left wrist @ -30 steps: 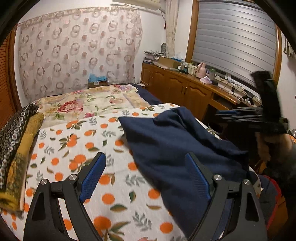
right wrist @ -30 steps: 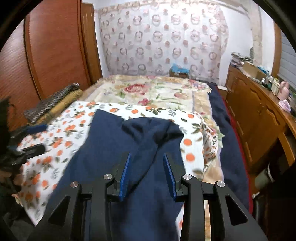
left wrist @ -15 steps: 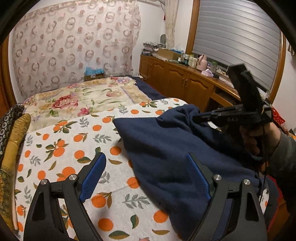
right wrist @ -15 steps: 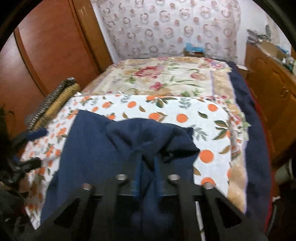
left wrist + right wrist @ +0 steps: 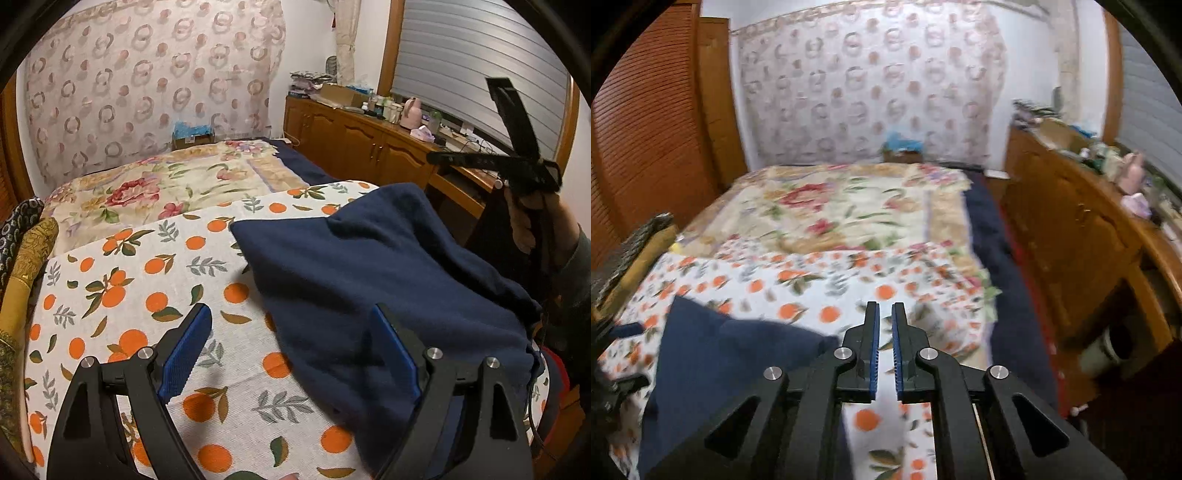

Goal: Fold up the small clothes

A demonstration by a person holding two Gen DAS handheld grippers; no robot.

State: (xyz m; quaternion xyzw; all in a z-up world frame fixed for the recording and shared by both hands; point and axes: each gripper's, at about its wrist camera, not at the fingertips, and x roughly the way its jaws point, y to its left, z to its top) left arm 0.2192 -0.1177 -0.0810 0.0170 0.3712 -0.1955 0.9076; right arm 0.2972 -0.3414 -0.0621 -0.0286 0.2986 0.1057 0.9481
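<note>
Jaws stand wide on the left hand-held gripper (image 5: 290,314), nothing held, and we're hovering right over the near edge of the dark navy knit garment (image 5: 369,266): one blue pad above the cloth, the other above the white orange-print bedsheet (image 5: 129,295). That's the first worry. Close here and we could pinch sheet and garment together, and dragging both would spoil the fold.

Over to the right hand-held gripper (image 5: 884,306): raised clear of the bed, jaws almost together with only a narrow slit, and they have just been easing apart with nothing between them. So no one has hold of the garment.

It lies rumpled on the bed, humped at its far corner, its right side draping toward the bed's edge. We reckon a one-sided pull from the left could slide it off, or fold that hump in as a crease.
</note>
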